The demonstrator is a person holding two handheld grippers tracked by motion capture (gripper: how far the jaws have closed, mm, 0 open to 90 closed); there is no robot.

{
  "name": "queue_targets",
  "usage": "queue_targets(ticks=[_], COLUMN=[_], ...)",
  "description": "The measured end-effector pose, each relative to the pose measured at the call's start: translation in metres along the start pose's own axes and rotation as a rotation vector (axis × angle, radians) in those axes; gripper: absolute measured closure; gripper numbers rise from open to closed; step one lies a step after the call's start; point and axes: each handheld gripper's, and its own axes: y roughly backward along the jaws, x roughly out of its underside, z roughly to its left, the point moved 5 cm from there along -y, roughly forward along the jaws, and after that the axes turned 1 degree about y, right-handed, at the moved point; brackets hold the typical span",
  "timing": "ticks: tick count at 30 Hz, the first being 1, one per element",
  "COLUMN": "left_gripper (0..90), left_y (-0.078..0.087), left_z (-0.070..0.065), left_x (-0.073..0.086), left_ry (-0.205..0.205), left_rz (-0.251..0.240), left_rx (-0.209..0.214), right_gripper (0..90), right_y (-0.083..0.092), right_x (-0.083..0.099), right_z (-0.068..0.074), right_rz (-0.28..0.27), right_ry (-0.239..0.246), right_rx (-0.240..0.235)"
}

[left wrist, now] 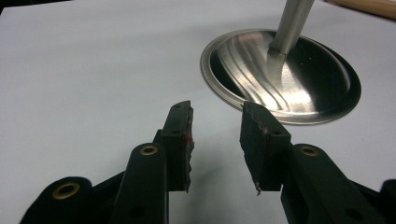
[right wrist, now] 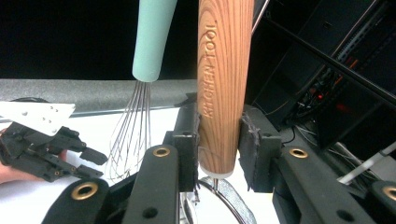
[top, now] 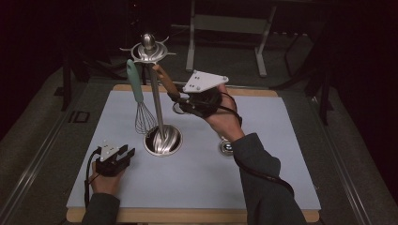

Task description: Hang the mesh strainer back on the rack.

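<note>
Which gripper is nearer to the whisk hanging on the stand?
Right. The right gripper, shut on the wooden handle, is just beside the whisk. The left gripper rests open on the table, nearer the person.

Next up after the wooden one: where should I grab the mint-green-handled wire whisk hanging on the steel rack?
Probably the mint-green handle of the wire whisk, low down, above the wires. It hangs upright from the steel rack, so come in level from the side away from the pole, jaws across the handle's width.
</note>
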Motion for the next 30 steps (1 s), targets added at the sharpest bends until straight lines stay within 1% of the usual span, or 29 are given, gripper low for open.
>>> queue_targets(ticks=[4, 9, 12, 15, 22, 26, 30], left_gripper=[64.3, 64.3, 64.3, 64.3, 64.2, 64.1, 64.2], left_y=[0.000, 0.000, 0.000, 0.000, 0.000, 0.000, 0.000], left_z=[0.000, 0.000, 0.000, 0.000, 0.000, 0.000, 0.000], left_x=[0.000, 0.000, 0.000, 0.000, 0.000, 0.000, 0.000], left_ry=[0.000, -0.001, -0.001, -0.002, -0.003, -0.002, -0.001], left_rz=[-0.003, -0.002, -0.002, 0.000, -0.001, -0.002, 0.000], left_rx=[0.000, 0.000, 0.000, -0.002, -0.004, -0.004, -0.004], right_gripper=[67.5, 65.4, 63.9, 62.6, 62.4, 62.5, 62.6], right_y=[-0.002, -0.003, -0.002, -0.001, 0.002, 0.006, 0.012], right_x=[0.000, -0.002, -0.002, -0.003, -0.003, -0.001, 0.006], right_z=[0.003, 0.009, 0.010, 0.012, 0.014, 0.013, 0.010], right_rz=[-0.002, 0.001, 0.000, -0.008, -0.011, -0.002, 0.004], right_ry=[-0.007, 0.020, 0.017, 0.013, 0.019, 0.023, 0.010], right_rx=[-0.010, -0.023, -0.034, -0.061, -0.066, -0.064, -0.067])
